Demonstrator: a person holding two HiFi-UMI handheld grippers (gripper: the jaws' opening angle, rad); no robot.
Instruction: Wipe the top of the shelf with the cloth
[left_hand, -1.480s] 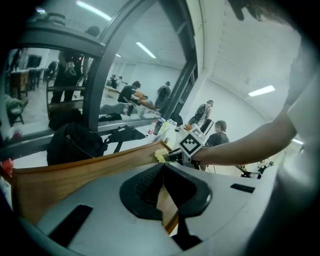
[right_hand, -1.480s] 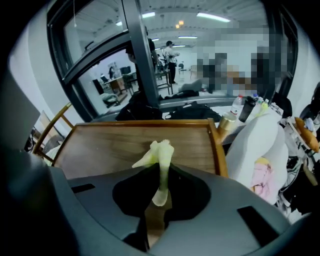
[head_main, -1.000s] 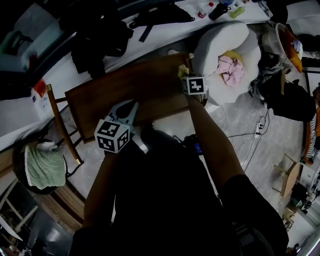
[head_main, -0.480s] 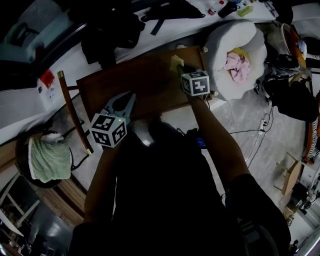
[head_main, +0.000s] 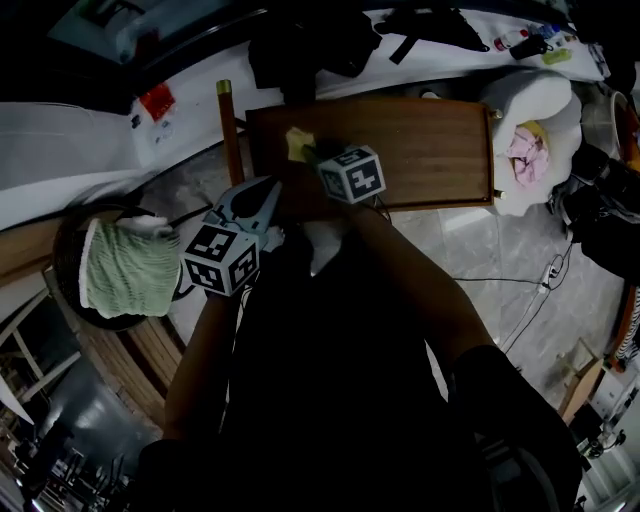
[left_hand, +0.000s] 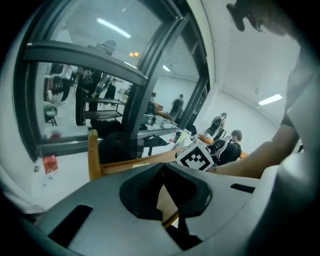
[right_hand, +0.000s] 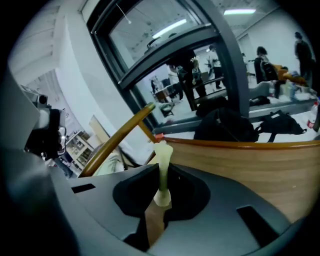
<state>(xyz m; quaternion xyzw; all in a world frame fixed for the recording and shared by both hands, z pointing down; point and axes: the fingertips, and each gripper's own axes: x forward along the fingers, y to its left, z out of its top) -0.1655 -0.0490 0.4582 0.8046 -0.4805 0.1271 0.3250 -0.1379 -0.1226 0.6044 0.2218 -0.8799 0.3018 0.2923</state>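
A yellow cloth (head_main: 297, 143) lies on a wooden shelf top (head_main: 420, 150), ready for wiping.
The left gripper (head_main: 265, 190) hovers by the shelf's front left corner, jaws closed together on nothing, likely kept clear. The right gripper (head_main: 312, 155) pinches the cloth tightly, holding it against the top's left end, seemingly to sweep along the wood.

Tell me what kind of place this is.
Probably an open office or lab workroom: glass partition walls, people seated at desks under strip lights, and a long white table strewn with dark bags.
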